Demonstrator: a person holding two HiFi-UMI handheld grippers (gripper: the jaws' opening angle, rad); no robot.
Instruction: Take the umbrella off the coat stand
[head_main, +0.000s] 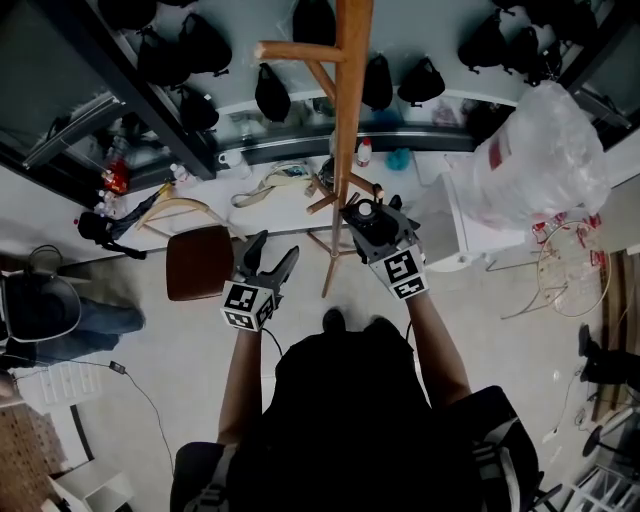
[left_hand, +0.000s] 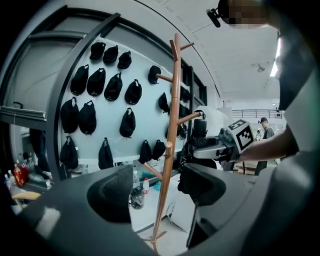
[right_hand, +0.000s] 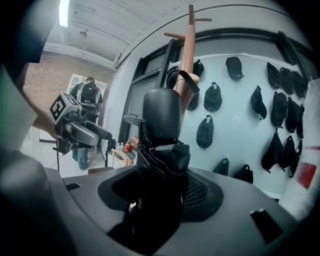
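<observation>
Just beside coat stand (head_main: 346, 120), umbrella (right_hand: 161, 125) in right gripper (head_main: 372, 222)

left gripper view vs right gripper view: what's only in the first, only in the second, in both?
Left gripper view only: the coat stand's foot on the floor, the left tongs standing open with nothing gripped, and the right tongs seen from outside.

Right gripper view only: a close look at the right tongs shut on the folded black umbrella, the left tongs from outside, and a person with a backpack.

Both: the wooden coat stand, the black caps on the wall, and the umbrella.
</observation>
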